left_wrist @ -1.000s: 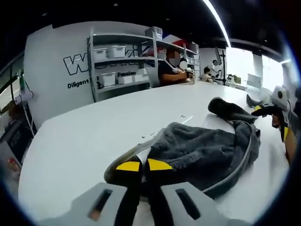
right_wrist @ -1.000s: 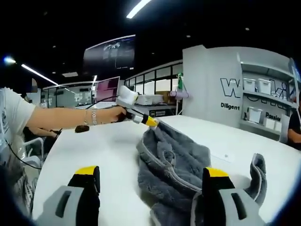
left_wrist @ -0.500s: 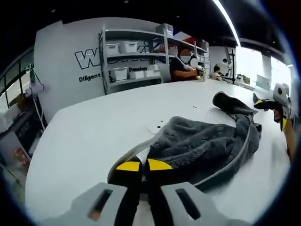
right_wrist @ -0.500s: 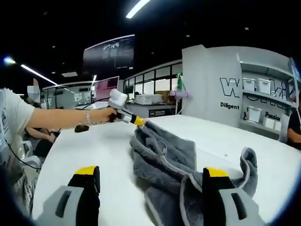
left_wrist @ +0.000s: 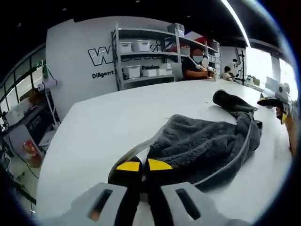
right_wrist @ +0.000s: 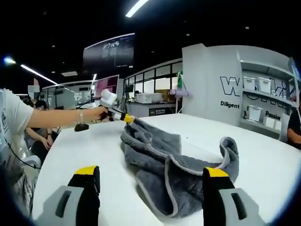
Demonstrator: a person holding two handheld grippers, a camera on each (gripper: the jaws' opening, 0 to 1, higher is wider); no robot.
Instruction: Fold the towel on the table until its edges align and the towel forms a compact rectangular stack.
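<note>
Jaws pressed together on the left gripper (left_wrist: 139, 165), yellow tips pinching a pale-trimmed corner of the grey towel (left_wrist: 207, 146). Jaws spread wide on the right gripper (right_wrist: 151, 176), nothing between them, hovering just short of the cloth's near edge. Towel (right_wrist: 174, 174) rumpled and half-doubled on the white table (left_wrist: 103, 127), stretched out from the pinched corner, one end curled up in a dark hump at the far side. Over in the right gripper view, left gripper (right_wrist: 123, 117) out at the far corner with yellow tips on the fabric, a person's hand (right_wrist: 96, 114) and bare forearm behind it, band on the wrist. In the left gripper view, right gripper (left_wrist: 277, 104) off at the right edge, beyond the towel's hump. Further back, grey shelving (left_wrist: 146, 61) with white bins against a lettered wall (left_wrist: 84, 66), a seated person (left_wrist: 195, 68) at the table's far end. Dark ceiling overhead with a light strip (right_wrist: 137, 7), glass-walled offices behind.
</note>
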